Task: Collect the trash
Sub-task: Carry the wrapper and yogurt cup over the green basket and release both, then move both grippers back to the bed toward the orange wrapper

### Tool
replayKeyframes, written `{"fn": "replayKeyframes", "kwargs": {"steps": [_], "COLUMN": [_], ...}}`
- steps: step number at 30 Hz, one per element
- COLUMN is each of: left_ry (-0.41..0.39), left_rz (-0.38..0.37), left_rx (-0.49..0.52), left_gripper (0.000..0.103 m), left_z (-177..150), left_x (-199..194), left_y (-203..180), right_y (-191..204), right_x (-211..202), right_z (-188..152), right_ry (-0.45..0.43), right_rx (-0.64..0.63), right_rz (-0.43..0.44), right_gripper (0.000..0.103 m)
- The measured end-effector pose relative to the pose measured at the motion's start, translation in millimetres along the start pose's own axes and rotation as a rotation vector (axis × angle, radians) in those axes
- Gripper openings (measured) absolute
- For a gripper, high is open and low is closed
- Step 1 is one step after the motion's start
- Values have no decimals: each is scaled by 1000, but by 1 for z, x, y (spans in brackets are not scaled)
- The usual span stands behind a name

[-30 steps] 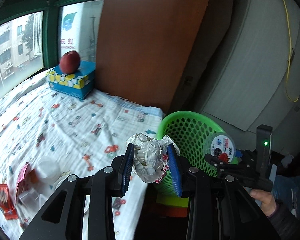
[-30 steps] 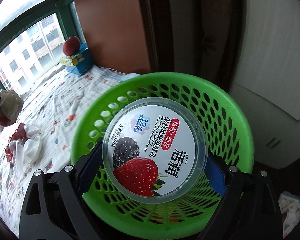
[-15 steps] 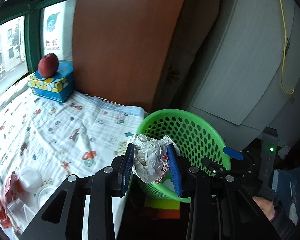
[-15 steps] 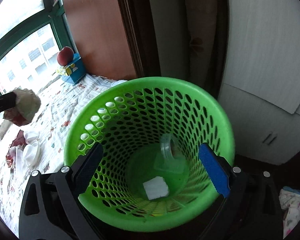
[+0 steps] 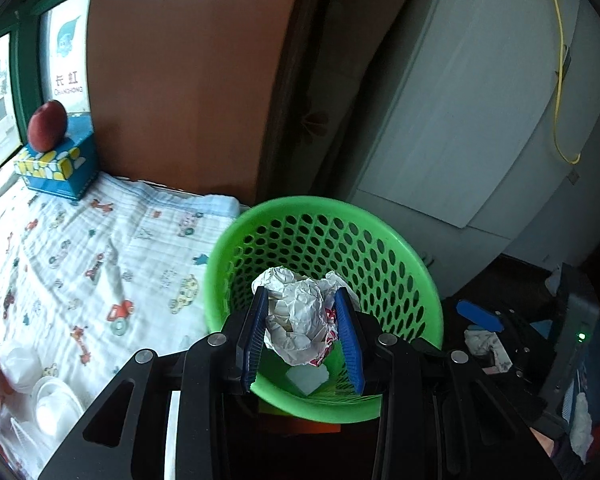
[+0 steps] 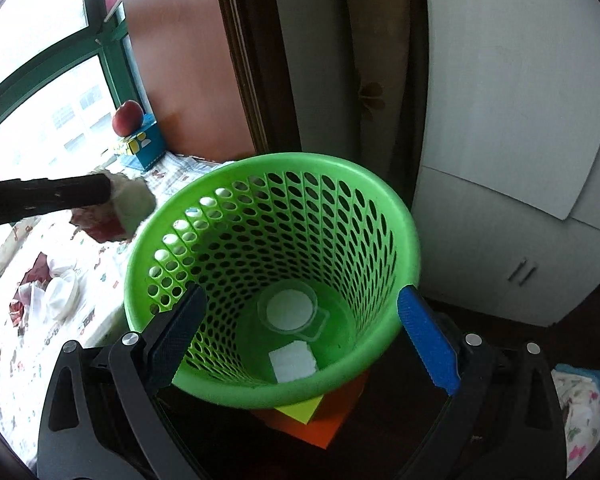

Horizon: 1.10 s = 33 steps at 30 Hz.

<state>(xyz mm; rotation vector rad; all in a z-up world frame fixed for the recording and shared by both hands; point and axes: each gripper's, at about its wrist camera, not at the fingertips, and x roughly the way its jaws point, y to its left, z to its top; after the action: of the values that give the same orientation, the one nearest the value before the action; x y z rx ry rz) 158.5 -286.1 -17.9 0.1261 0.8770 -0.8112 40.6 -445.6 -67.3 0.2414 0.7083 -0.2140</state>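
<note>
Table: one, under a white cloth printed with small cars (image 5: 112, 248), at 9 o'clock of the basket.
Basket: one round green perforated plastic wastebasket (image 6: 384, 216), upright on the floor just beside the table edge.
Box: one blue and yellow tissue box (image 5: 56, 164) at 10 o'clock, one red apple (image 5: 47, 125) resting on top.
Grippers: two; left gripper (image 5: 302, 334) clamped on the paper, right gripper (image 6: 300, 334) spread wide, holding nothing.
Trash held: one crumpled white paper ball with red print (image 5: 300, 320), over the basket's near rim.
Trash inside: one clear round plastic lid (image 6: 290, 312) and one white square scrap (image 6: 293, 365) on the bottom.
Leftovers: white plastic cups (image 5: 46, 396) at 8 o'clock; count unclear.
</note>
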Motion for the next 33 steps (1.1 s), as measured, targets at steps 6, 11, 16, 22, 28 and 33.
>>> {"fn": "replayKeyframes", "kwargs": {"steps": [6, 11, 16, 22, 28, 33], "left_ry": [26, 30, 22, -8, -30, -51], "left_rz": [-23, -38, -30, 12, 82, 143], "left_rx": [1, 4, -4, -41, -72, -117], "left_gripper": [39, 49, 52, 57, 57, 60], "left_z": [0, -2, -3, -11, -24, -39], "left_x": [13, 17, 11, -11, -37, -60], "left_y": [-8, -14, -12, 5, 31, 58], "right_y": [-4, -5, -1, 16, 44, 73], "right_x": [-9, -9, -11, -14, -17, -16], "right_z": [-5, -8, -9, -7, -2, 2], "right_ry": [-13, -11, -10, -14, -22, -19], "right_rx": [7, 18, 14, -12, -54, -89], "right_rz": [9, 17, 28, 54, 94, 139], "right_gripper": [95, 95, 95, 95, 95, 95]}}
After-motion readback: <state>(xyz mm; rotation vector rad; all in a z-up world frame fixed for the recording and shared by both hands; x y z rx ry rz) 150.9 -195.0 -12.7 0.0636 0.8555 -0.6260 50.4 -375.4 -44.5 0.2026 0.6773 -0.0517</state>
